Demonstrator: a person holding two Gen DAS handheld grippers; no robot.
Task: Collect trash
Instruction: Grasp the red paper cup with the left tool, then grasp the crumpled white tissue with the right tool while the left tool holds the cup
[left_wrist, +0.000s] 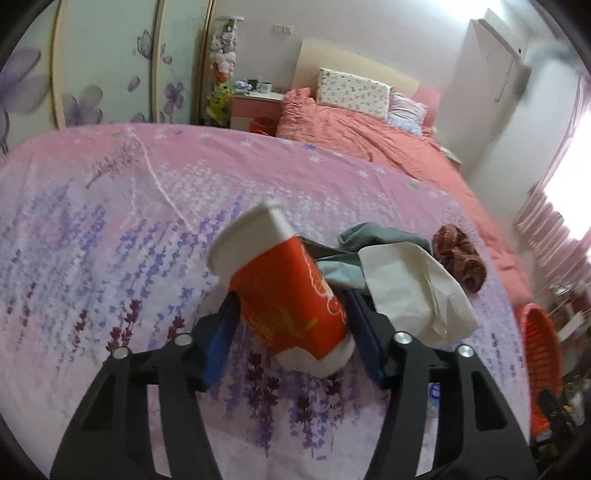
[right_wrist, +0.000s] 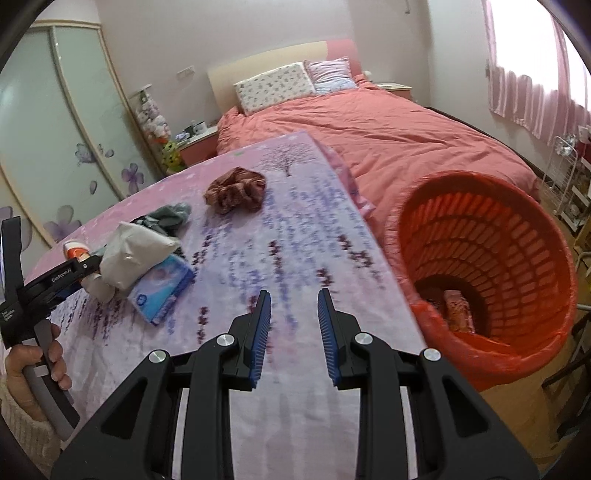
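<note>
An orange-and-white paper cup (left_wrist: 284, 291) is lying tilted between the blue pads of the left gripper (left_wrist: 291, 306), whose jaws are closing on it over a pink floral bedspread (left_wrist: 110, 229). Just beside it are lying a crumpled white paper bag (left_wrist: 413, 295), grey-green cloth (left_wrist: 384, 236) and a brown scrunchie (left_wrist: 460, 258). The right gripper (right_wrist: 293, 310) is hovering with narrow, empty jaws near an orange basket (right_wrist: 487, 236) at the bed's edge.

glossy paper cup (left_wrist: 288, 295), cloth sheet (left_wrist: 110, 221), plastic basket (right_wrist: 480, 258)
</note>
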